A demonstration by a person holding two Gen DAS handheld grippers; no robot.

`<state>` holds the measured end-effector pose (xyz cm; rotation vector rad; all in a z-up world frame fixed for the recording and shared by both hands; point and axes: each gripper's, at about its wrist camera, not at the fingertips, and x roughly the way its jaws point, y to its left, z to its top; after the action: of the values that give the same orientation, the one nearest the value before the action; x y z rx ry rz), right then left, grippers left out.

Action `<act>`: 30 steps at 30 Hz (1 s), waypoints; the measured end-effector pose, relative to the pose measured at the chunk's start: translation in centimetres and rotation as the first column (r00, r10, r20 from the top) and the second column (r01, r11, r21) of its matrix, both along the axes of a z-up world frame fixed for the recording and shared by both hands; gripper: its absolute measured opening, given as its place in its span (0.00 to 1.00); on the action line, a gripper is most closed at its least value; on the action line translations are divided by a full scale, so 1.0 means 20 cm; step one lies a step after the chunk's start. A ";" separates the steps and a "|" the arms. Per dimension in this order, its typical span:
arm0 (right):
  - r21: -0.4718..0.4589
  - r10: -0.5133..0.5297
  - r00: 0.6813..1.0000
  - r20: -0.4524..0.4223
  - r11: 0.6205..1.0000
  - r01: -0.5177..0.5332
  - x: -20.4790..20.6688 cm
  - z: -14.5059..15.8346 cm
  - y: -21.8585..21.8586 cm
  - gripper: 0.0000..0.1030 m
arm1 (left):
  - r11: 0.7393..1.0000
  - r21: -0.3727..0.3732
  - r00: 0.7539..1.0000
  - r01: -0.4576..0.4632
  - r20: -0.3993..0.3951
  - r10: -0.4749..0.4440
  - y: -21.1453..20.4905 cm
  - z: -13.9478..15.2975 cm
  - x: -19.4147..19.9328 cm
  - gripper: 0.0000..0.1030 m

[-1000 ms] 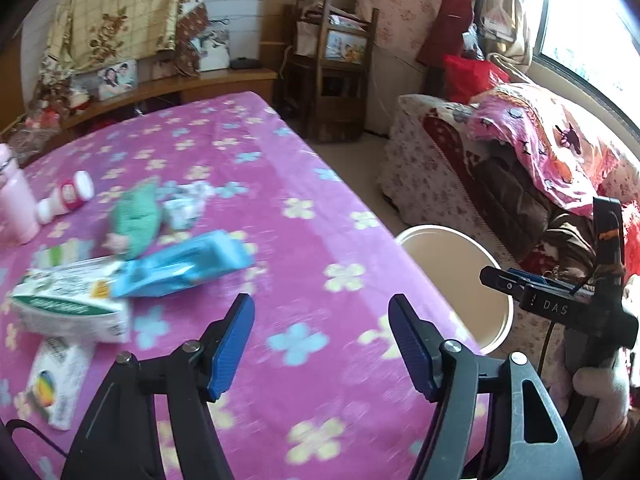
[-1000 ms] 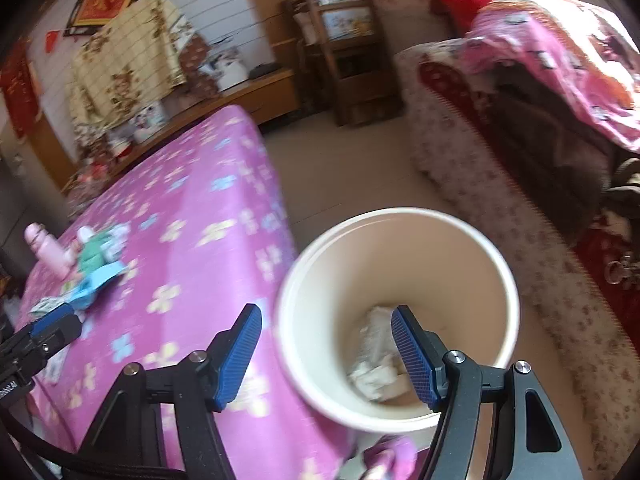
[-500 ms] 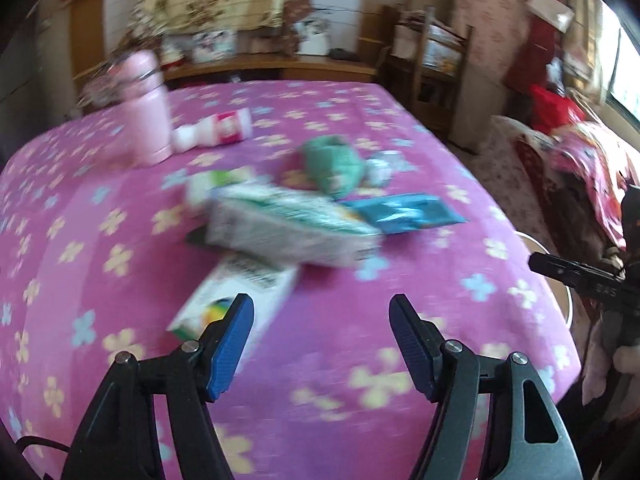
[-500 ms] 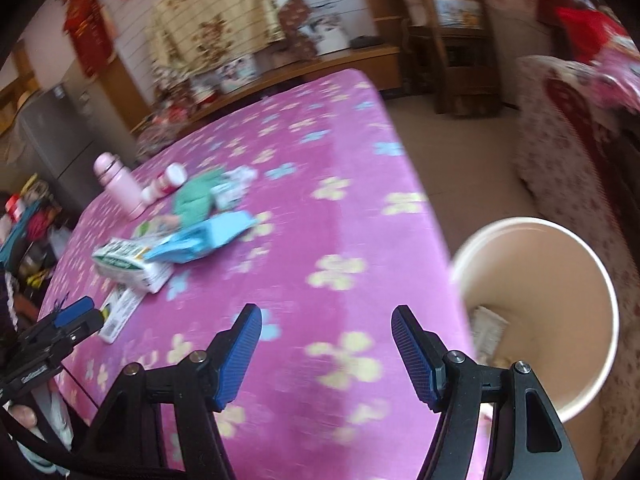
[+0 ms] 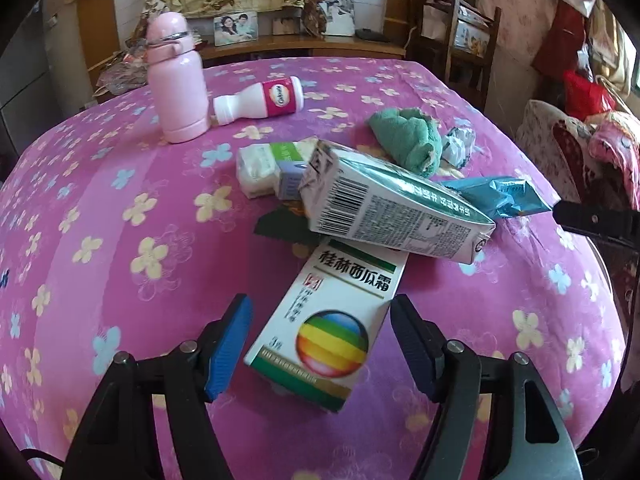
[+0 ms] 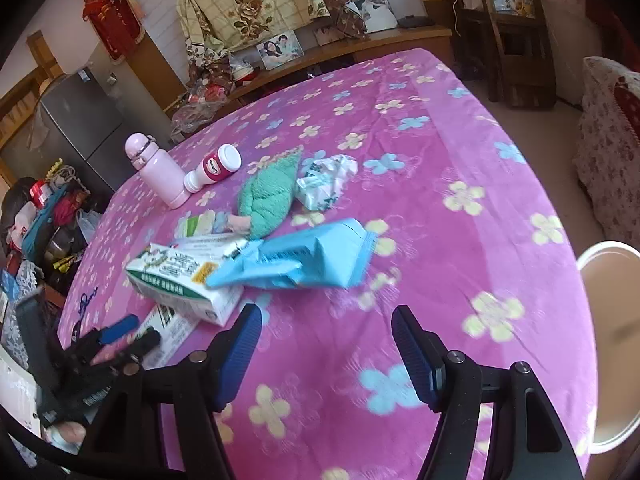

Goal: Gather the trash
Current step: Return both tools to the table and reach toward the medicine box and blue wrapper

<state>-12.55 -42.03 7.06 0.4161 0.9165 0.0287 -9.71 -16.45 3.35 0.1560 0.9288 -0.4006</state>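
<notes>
The left gripper (image 5: 320, 340) straddles the white box (image 5: 328, 330) at lower centre, jaws apart, not yet gripping, it seems; next, clamp it. The right gripper (image 6: 326, 348) hangs unclenched and empty, bin (image 6: 608, 320) at right edge

The left wrist view looks steeply down from close above the medicine box (image 5: 332, 332). The right wrist view slants across the counter (image 6: 440, 152) from its near edge (somewhat farther back). Both share the milk carton (image 5: 392, 208) pile.
</notes>
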 end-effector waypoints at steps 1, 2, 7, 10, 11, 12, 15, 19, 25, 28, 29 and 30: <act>-0.007 0.001 1.000 -0.003 1.000 -0.001 0.01 0.00 0.00 0.69 | 1.000 0.008 1.000 0.002 -0.002 -0.002 -0.01 -0.01 0.01 0.70; -0.015 0.005 1.000 -0.008 1.000 -0.005 0.03 0.00 0.01 0.69 | 1.000 0.015 1.000 0.004 -0.005 -0.004 -0.02 -0.01 0.01 0.70; -0.040 -0.013 1.000 -0.029 0.999 0.012 0.09 -0.01 -0.02 0.69 | 1.000 0.016 0.999 0.024 -0.036 -0.024 -0.05 -0.04 0.05 0.67; -0.066 -0.041 0.999 -0.018 0.997 0.040 0.12 0.02 -0.07 0.69 | 1.000 0.009 0.999 0.020 -0.034 -0.020 -0.01 -0.04 0.03 0.58; -0.074 -0.050 0.999 -0.015 0.996 0.049 0.13 0.03 -0.08 0.69 | 1.000 0.008 0.999 0.015 -0.033 -0.015 0.00 -0.03 0.03 0.58; -0.082 -0.058 0.998 -0.012 0.995 0.056 0.16 0.04 -0.10 0.69 | 1.000 0.004 0.999 0.008 -0.032 -0.008 0.02 -0.03 0.03 0.58; -0.113 -0.052 0.999 -0.009 0.992 0.050 0.28 0.07 -0.12 0.69 | 1.000 0.005 0.999 -0.027 -0.034 0.027 0.06 -0.02 0.05 0.58; -0.161 -0.010 0.999 -0.049 0.987 0.002 0.51 0.01 -0.07 0.69 | 0.995 -0.026 0.995 -0.092 -0.042 0.091 0.08 0.00 0.11 0.58; -0.151 -0.023 0.997 -0.070 0.989 0.012 0.71 -0.08 -0.04 0.69 | 0.992 -0.043 0.992 -0.121 -0.042 0.119 0.04 0.00 0.17 0.57; -0.158 -0.020 0.997 -0.073 0.987 0.008 0.76 -0.09 -0.03 0.69 | 0.991 -0.042 0.991 -0.127 -0.044 0.125 0.03 -0.01 0.18 0.57; -0.160 -0.015 0.997 -0.076 0.987 0.002 0.77 -0.11 -0.02 0.68 | 0.991 -0.044 0.991 -0.130 -0.044 0.128 0.04 -0.01 0.18 0.57; -0.162 -0.010 0.997 -0.080 0.987 -0.003 0.79 -0.12 -0.01 0.64 | 0.990 -0.045 0.991 -0.132 -0.045 0.130 0.04 -0.01 0.18 0.57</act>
<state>3.24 -42.27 4.64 0.2691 0.9899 -0.0660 -6.05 -15.74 3.13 0.0425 0.9644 -0.3055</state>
